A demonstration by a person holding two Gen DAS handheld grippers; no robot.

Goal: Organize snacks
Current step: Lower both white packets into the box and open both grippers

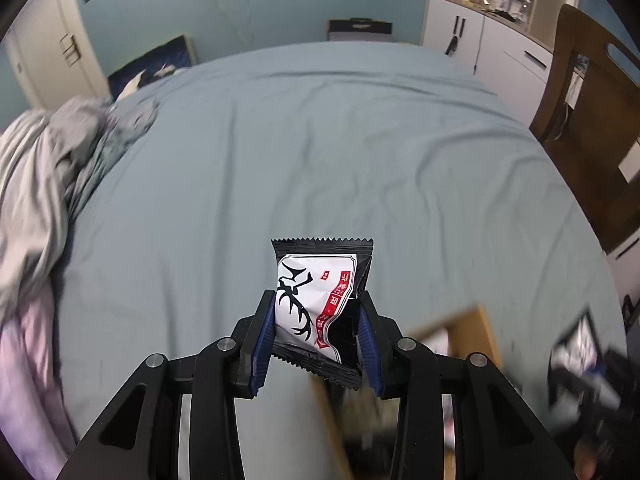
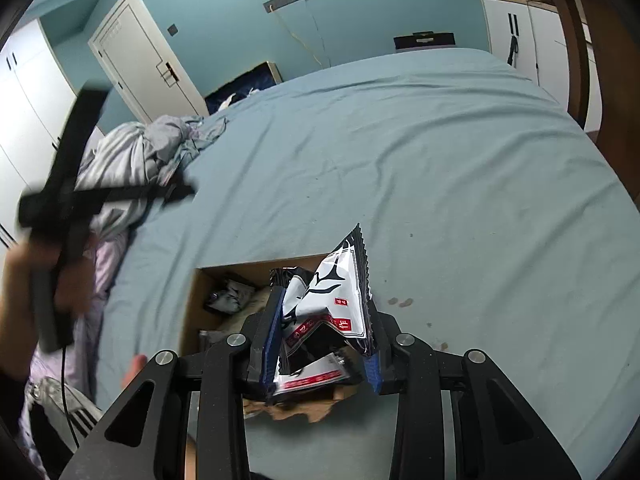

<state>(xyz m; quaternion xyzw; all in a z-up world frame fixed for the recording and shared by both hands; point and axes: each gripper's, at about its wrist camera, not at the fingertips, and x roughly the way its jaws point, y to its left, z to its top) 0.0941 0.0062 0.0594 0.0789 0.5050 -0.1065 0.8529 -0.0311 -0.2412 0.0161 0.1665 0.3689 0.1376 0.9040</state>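
My left gripper (image 1: 316, 344) is shut on a black, white and red snack packet (image 1: 320, 304) and holds it upright above the blue bed. My right gripper (image 2: 320, 344) is shut on a bunch of similar snack packets (image 2: 332, 308), held just over an open cardboard box (image 2: 192, 312) that lies on the bed. The box also shows blurred in the left wrist view (image 1: 468, 324), low and right of the left gripper. The left gripper and the hand holding it appear blurred at the left of the right wrist view (image 2: 68, 216).
The blue bed sheet (image 1: 320, 140) stretches ahead. Crumpled grey and pink bedding (image 1: 44, 184) lies at its left. A wooden chair (image 1: 588, 120) and white cabinets (image 1: 472, 32) stand at the right. More dark items lie inside the box (image 2: 228, 296).
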